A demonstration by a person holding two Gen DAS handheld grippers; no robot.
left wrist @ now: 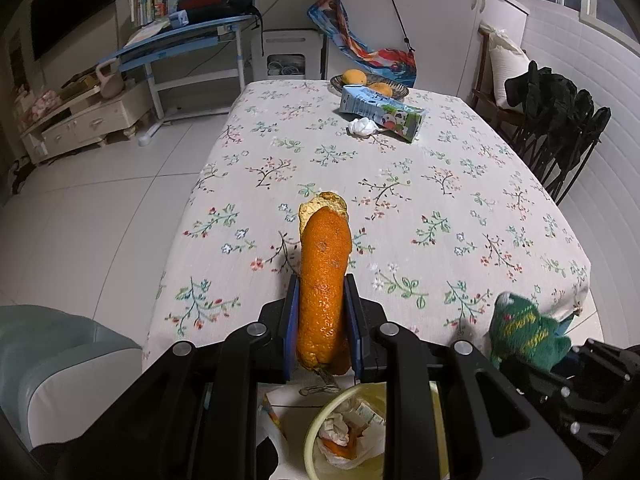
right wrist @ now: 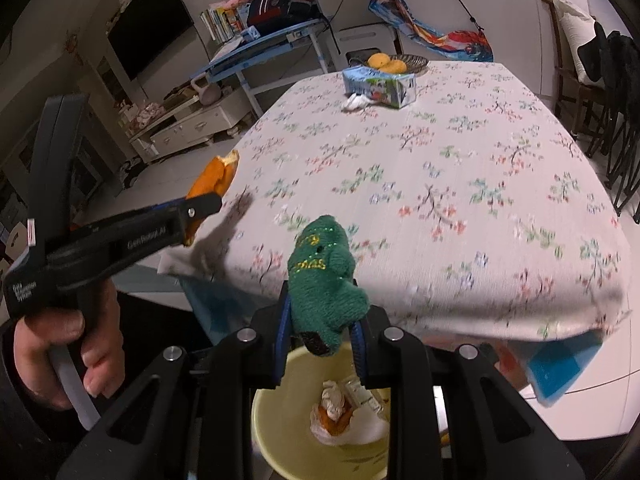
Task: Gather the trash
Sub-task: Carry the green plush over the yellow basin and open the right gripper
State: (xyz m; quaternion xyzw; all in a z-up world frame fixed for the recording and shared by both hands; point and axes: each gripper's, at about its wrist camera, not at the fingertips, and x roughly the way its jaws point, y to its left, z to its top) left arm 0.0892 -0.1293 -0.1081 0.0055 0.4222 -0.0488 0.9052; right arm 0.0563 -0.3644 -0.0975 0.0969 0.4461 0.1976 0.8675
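Observation:
My left gripper (left wrist: 322, 312) is shut on a long strip of orange peel (left wrist: 323, 280), which sticks up between the blue pads over the near edge of the table. The same peel (right wrist: 212, 184) and left gripper (right wrist: 192, 216) show at the left of the right wrist view, held by a hand (right wrist: 68, 356). My right gripper (right wrist: 320, 320) is shut on a green knitted cloth (right wrist: 324, 276) with yellow lettering; that cloth (left wrist: 524, 332) also shows at the lower right of the left wrist view. A yellow bin (right wrist: 288, 432) with paper and peel inside sits below both grippers; the bin (left wrist: 316, 432) shows under the left one too.
On the floral tablecloth (left wrist: 400, 200) at the far end lie a blue carton (left wrist: 380, 110), a crumpled white tissue (left wrist: 362, 126) and a bowl of oranges (left wrist: 370, 80). Dark chairs (left wrist: 560, 136) stand on the right. A blue desk (left wrist: 180, 40) and a low cabinet (left wrist: 88, 120) stand at the left.

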